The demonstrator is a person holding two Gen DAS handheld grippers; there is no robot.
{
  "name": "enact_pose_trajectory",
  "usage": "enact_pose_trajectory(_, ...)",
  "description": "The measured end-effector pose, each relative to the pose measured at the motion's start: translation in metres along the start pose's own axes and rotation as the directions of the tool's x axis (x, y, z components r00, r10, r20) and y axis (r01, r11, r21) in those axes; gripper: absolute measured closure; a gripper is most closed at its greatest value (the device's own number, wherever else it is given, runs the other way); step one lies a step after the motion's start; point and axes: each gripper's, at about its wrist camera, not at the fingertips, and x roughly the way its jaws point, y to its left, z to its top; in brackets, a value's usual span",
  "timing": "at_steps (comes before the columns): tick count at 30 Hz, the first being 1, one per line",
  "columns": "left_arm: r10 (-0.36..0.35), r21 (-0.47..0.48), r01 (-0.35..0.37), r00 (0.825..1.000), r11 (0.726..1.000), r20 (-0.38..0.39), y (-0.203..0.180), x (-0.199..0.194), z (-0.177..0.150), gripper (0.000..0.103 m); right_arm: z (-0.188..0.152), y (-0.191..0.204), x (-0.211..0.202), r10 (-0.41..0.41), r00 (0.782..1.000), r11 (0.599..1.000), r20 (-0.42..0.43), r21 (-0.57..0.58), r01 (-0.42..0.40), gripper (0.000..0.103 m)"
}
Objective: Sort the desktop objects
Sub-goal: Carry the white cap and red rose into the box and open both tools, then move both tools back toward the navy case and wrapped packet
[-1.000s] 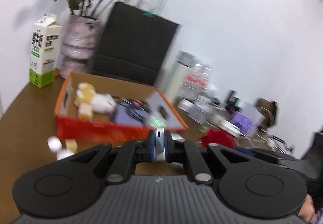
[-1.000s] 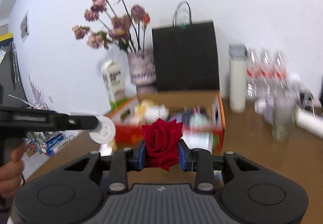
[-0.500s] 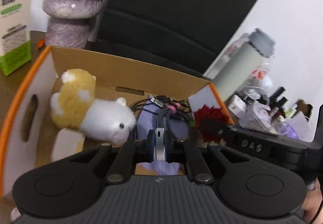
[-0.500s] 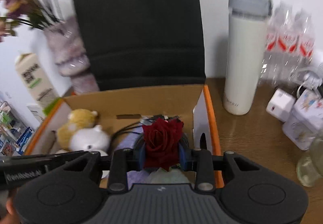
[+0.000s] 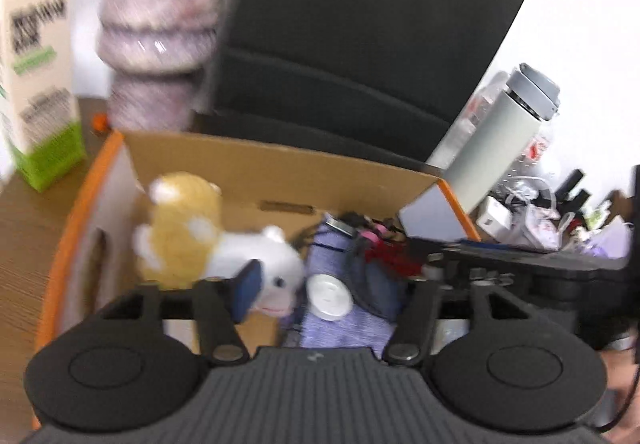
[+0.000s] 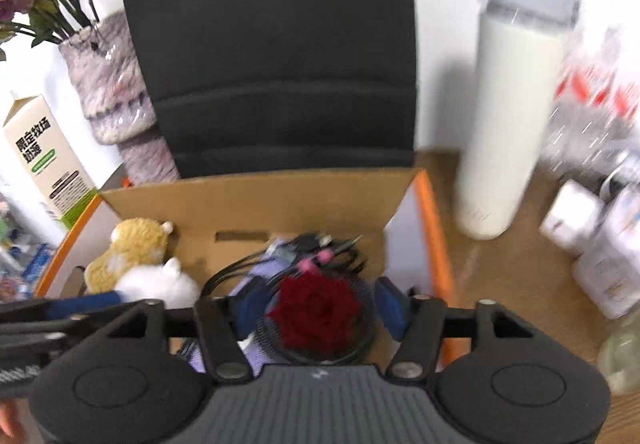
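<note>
Both grippers hang over the orange-edged cardboard box [image 6: 430, 204] with fingers spread apart, so the dark red rose [image 6: 316, 314] and small white round disc [image 5: 329, 297] lie loose inside it.

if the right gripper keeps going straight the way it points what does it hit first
Most likely the red rose, which lies between the open fingers of the right gripper on the cables inside the cardboard box; depth is unclear.

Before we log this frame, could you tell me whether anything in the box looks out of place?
Nothing looks damaged or spilled. The cardboard box holds an untidy mix: a red rose lying on tangled cables, a white disc on purple cloth, and a plush toy tipped on its side.
</note>
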Motion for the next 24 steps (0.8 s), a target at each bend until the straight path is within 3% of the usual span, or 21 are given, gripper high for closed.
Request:
enact_pose_trajectory(3, 0.055, 0.033, -0.057, 0.998, 0.998, 0.038, -0.008, -0.020, 0.006, 0.027, 0.006, 0.001, -0.026, -0.023, 0.999, 1.000, 0.042, -0.019, 0.024, 0.043)
enact_pose_trajectory(8, 0.173, 0.018, -0.176, 0.981, 0.984, 0.090, -0.019, -0.057, 0.008, 0.020, 0.008, 0.013, -0.077, 0.079, 0.994, 0.997, 0.080, -0.011, -0.078, 0.040)
enact_pose_trajectory(13, 0.269, 0.079, -0.279, 0.956, 0.957, 0.117, -0.014, -0.100, -0.007, 0.013, -0.005, 0.017, -0.121, -0.004, 0.991, 0.999, 0.132, -0.049, 0.010, 0.037)
enact_pose_trajectory(19, 0.275, 0.073, -0.283, 0.956, 0.956, 0.102, -0.016, -0.145, -0.038, 0.010, -0.032, 0.023, -0.162, 0.044, 0.989, 0.999, 0.138, -0.023, -0.042, 0.037)
enact_pose_trajectory(21, 0.286, 0.085, -0.298, 0.949, 0.951, 0.134, -0.022, -0.160, -0.053, 0.004, -0.044, 0.030, -0.175, 0.030, 0.988, 0.999, 0.153, -0.045, -0.024, 0.037)
enact_pose_trajectory(24, 0.274, 0.079, -0.295, 0.939, 0.952, 0.207, -0.028, -0.188, -0.088, 0.001, -0.074, 0.034, -0.199, 0.039, 0.980, 0.998, 0.196, -0.064, -0.027, 0.027)
